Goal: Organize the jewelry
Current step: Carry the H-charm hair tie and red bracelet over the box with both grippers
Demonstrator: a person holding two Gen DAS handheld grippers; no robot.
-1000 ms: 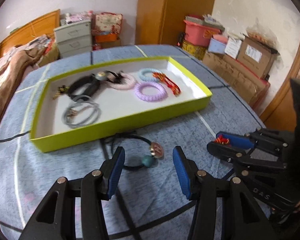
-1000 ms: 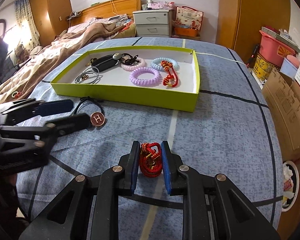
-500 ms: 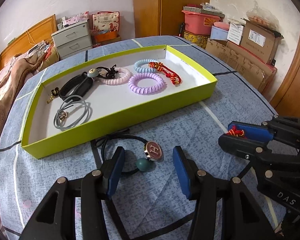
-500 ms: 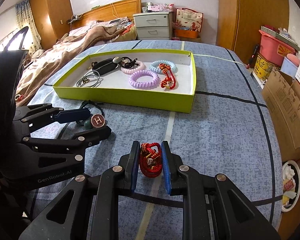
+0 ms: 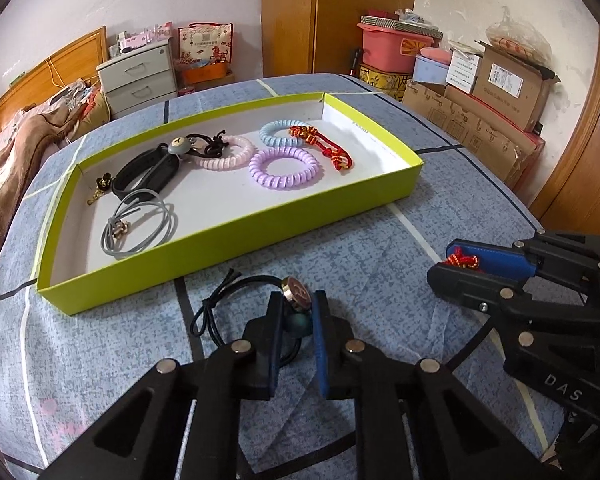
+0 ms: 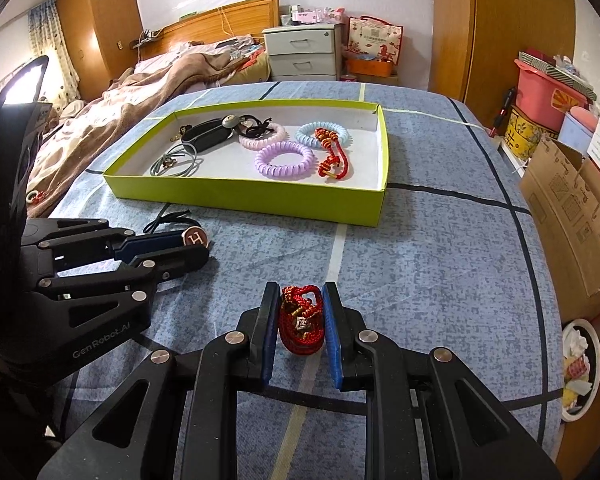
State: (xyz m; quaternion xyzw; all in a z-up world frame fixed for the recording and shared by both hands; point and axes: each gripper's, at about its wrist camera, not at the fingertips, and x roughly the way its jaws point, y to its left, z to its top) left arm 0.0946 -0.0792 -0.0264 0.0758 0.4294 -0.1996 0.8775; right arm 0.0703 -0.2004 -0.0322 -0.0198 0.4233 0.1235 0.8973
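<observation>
A black hair tie [image 5: 236, 282] with a round "H" charm [image 6: 196, 237] and a teal bead [image 5: 299, 326] lies on the blue tablecloth in front of the lime-green box [image 5: 228, 236]. My left gripper [image 5: 298, 297] is closing, and its pads press on the bead. To the right, my right gripper [image 6: 302, 288] is shut on a bunched red braided bracelet [image 6: 302, 320], just above the cloth. The box holds a purple coil tie [image 5: 284, 167], a pink coil [image 5: 228, 156], a blue coil [image 5: 280, 132], another red bracelet [image 5: 332, 148], a black band [image 5: 146, 172] and a grey cord [image 5: 140, 224].
Cardboard boxes [image 5: 480, 120] stand past the table's right edge, with a waste bin [image 6: 580, 368] on the floor. A bed with a brown blanket [image 6: 140, 100] lies to the left. Open cloth lies between the grippers and the box.
The left gripper's jaws have gone from wide open to closed on the hair tie's bead. The right gripper has kept still with the red bracelet.
</observation>
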